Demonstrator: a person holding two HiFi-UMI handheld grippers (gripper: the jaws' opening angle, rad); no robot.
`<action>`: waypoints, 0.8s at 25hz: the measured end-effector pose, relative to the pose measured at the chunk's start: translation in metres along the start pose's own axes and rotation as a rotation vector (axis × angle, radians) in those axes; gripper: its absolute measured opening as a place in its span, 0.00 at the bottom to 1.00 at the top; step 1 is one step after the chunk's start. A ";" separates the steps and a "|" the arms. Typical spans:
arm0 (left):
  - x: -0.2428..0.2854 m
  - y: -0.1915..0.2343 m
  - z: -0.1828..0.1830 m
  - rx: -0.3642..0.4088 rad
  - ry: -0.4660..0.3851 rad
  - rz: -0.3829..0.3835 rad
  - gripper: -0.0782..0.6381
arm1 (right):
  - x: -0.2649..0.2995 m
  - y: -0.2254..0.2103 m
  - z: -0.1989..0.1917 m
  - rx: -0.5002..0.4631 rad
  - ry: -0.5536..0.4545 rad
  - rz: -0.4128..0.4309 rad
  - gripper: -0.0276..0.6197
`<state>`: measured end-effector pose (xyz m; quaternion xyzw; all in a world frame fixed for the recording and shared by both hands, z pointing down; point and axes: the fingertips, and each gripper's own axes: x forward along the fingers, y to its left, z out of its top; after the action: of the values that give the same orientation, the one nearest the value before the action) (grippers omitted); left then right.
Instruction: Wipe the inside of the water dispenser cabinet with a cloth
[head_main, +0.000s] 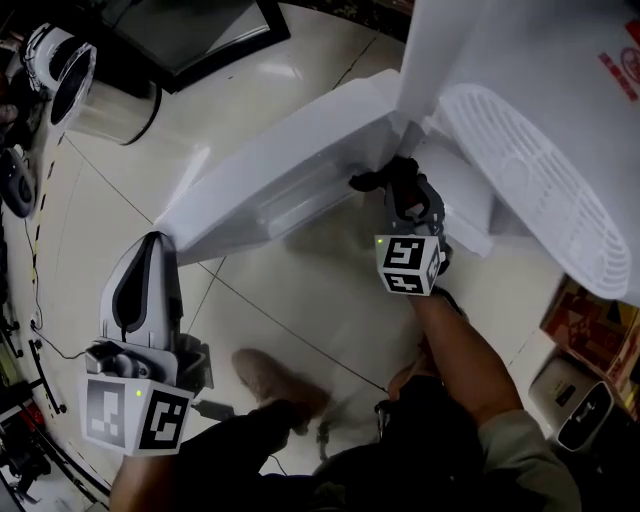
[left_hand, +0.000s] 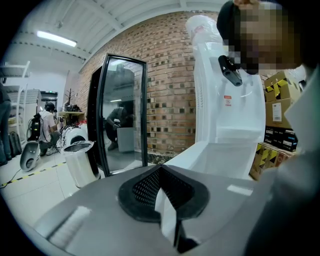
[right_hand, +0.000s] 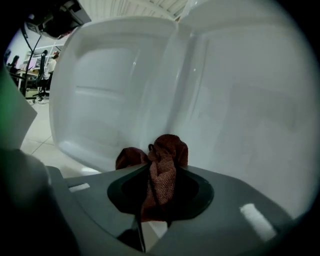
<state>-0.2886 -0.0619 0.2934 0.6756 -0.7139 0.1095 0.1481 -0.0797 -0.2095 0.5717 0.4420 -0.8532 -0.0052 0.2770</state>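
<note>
— Well, what do we have in our right gripper (right_hand: 159, 172)?
— Its fingers pinch the cloth (right_hand: 165, 155), a rust-brown terry wad, bunched and nubbly. It sits near the smooth, white, moulded plastic inside the water dispenser cabinet (right_hand: 240, 110); we cannot tell whether it touches.
— And our left gripper (left_hand: 165, 210)?
— Fingers pressed together, empty, at the near left, beside the edge of the open door (head_main: 290, 170).

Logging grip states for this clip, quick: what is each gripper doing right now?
Left gripper: closed, nothing between its jaws.
Right gripper: closed on the reddish-brown cloth.
</note>
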 end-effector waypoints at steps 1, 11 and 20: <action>0.001 0.002 0.001 -0.002 0.000 0.000 0.11 | 0.006 0.003 -0.012 0.000 0.041 0.012 0.21; 0.004 0.005 0.001 -0.014 -0.005 0.000 0.11 | 0.020 0.017 -0.040 -0.007 0.129 0.043 0.21; -0.001 0.002 -0.002 -0.001 -0.005 -0.003 0.11 | -0.044 -0.002 0.054 0.231 -0.095 0.065 0.21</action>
<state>-0.2909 -0.0606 0.2952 0.6767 -0.7134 0.1074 0.1467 -0.0840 -0.1900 0.5047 0.4424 -0.8741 0.0812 0.1837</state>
